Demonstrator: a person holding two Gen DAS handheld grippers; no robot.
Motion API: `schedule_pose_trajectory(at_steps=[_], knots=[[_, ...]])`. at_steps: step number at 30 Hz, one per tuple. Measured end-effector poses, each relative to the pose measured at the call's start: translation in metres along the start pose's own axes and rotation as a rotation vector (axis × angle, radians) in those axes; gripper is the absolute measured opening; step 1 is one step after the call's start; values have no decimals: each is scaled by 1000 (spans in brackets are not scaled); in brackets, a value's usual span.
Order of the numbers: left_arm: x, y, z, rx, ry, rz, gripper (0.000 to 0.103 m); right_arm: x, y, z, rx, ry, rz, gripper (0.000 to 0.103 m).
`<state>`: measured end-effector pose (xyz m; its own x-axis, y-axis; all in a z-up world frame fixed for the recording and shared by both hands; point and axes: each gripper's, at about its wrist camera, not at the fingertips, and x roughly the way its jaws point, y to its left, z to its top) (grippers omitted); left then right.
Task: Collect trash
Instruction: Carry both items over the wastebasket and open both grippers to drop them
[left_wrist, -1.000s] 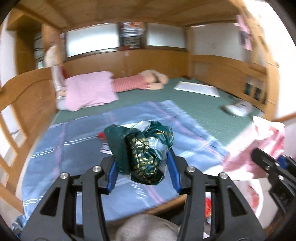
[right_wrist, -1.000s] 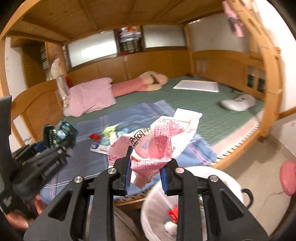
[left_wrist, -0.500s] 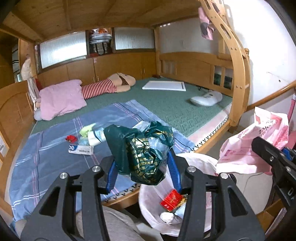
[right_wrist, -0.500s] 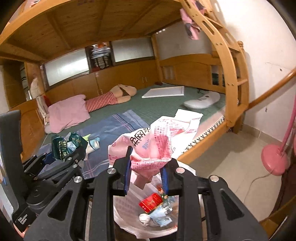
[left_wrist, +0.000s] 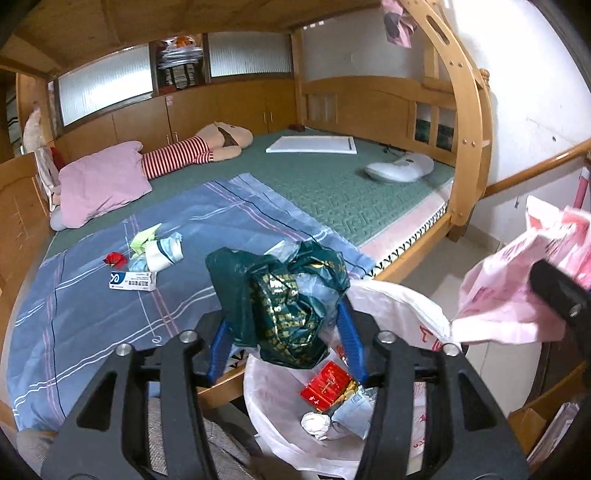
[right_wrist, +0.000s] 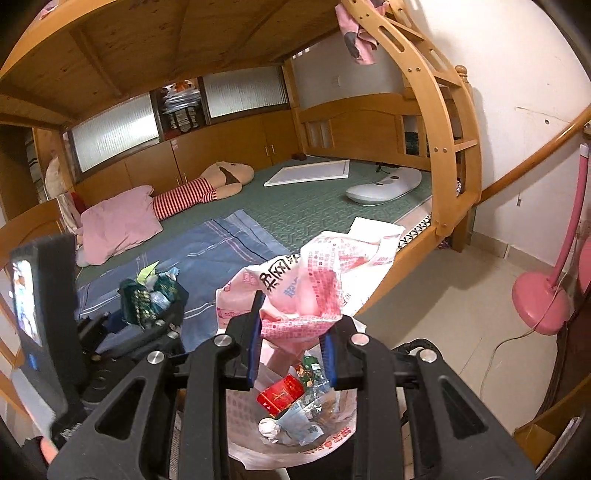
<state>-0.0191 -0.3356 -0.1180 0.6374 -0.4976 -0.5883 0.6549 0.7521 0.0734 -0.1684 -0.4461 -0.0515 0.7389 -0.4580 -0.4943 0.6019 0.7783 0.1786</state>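
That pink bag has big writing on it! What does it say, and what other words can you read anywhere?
Pink bag: large black Chinese characters, crumpled and cut off; not readable for sure.
Green bag: gold characters, too crumpled to read.
White and blue box on the bed: print too small.
Red packet in the bin: gold marks, too small.
Bin liner: red characters, partly hidden.

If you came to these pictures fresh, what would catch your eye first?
The crumpled green bag between the opening left tongs, hanging over the white-lined bin. Beside it, the right tongs pinch a pink printed bag above the same bin.
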Motion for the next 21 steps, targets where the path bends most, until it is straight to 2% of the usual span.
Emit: schedule_pose_trajectory(at_steps=[2,5,12,21], knots=[[5,-2,-2,-4,12,-1,73,-1,-3,0,5,-4,-2,28],[10,-5,-3,4,18,3,89,-4,-2,-2,10,-7,-6,28],[12,-3,-3,-10,36,7,96,-1,-1,-3,19,1,-4,28],[0,12,-1,-39,-3,47,96,14,-4,-3,19,42,2,28]])
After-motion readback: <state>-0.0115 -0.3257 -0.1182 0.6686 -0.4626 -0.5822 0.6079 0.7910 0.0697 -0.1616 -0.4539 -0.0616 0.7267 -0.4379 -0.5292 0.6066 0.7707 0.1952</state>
